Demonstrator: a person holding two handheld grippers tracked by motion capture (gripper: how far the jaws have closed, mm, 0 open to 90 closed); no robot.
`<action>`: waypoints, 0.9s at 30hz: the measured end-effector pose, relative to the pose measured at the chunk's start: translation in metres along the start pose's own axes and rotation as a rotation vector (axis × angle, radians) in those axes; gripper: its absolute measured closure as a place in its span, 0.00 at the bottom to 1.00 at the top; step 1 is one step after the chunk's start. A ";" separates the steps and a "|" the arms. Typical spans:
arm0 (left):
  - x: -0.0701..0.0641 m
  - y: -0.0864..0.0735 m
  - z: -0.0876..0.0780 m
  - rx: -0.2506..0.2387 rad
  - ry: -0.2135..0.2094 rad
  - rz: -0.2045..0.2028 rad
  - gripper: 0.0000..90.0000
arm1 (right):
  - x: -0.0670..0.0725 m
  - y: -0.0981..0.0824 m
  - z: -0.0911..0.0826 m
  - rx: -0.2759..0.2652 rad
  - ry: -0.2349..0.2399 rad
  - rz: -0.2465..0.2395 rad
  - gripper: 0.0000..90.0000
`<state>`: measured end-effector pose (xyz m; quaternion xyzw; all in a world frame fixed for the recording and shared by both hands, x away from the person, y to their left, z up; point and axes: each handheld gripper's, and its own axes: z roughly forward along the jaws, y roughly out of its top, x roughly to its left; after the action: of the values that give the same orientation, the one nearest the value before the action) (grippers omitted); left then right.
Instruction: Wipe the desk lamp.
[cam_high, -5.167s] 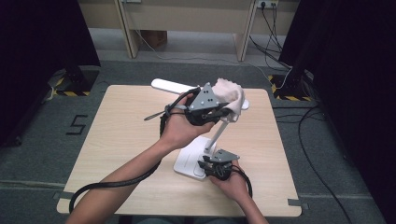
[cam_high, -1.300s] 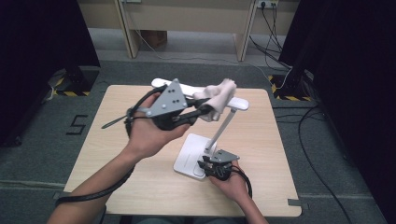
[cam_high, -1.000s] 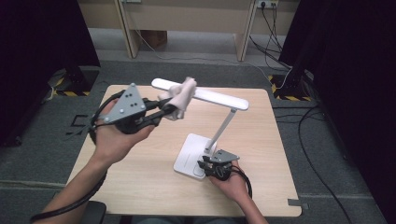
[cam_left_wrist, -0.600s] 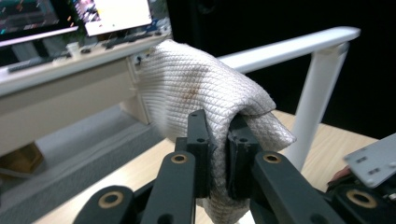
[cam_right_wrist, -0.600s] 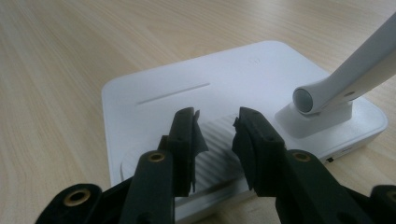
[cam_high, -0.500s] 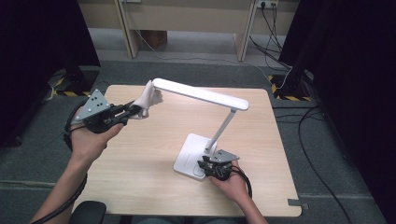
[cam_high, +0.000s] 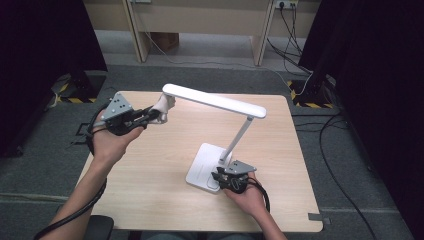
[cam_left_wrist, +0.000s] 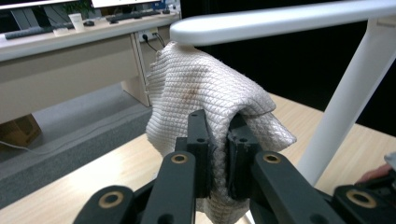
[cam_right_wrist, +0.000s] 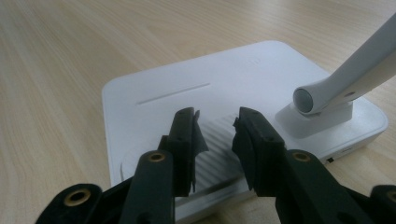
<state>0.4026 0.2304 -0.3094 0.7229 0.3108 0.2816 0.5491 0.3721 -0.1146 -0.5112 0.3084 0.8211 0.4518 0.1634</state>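
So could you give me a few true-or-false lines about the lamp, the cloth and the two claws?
1. The left claw grips a white cloth. True.
2. The cloth lies flat on the table. False: it is held up by the end of the lamp head.
3. The right claw is at the lamp base. True.
4. The lamp has toppled over. False: it stands on its base.
5. The cloth is blue. False: white with a brownish stain.

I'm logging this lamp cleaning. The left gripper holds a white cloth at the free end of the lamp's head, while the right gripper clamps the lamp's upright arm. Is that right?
Not quite. The left gripper does hold the white cloth at the free end of the lamp head. But the right gripper is not on the upright arm: the right gripper view shows its jaws apart, resting over the lamp's base.
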 end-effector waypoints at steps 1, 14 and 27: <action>0.000 0.001 0.000 -0.004 0.002 -0.006 0.91 | 0.000 0.000 0.000 0.000 0.000 0.000 0.75; -0.002 0.017 0.000 0.002 -0.007 0.012 0.91 | 0.000 0.000 0.000 0.003 0.003 -0.005 0.76; -0.010 0.023 0.005 0.003 -0.027 0.015 0.91 | 0.001 0.001 0.001 0.003 0.003 -0.003 0.77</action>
<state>0.4033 0.2153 -0.2888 0.7298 0.2986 0.2754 0.5499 0.3722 -0.1134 -0.5111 0.3069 0.8225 0.4505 0.1624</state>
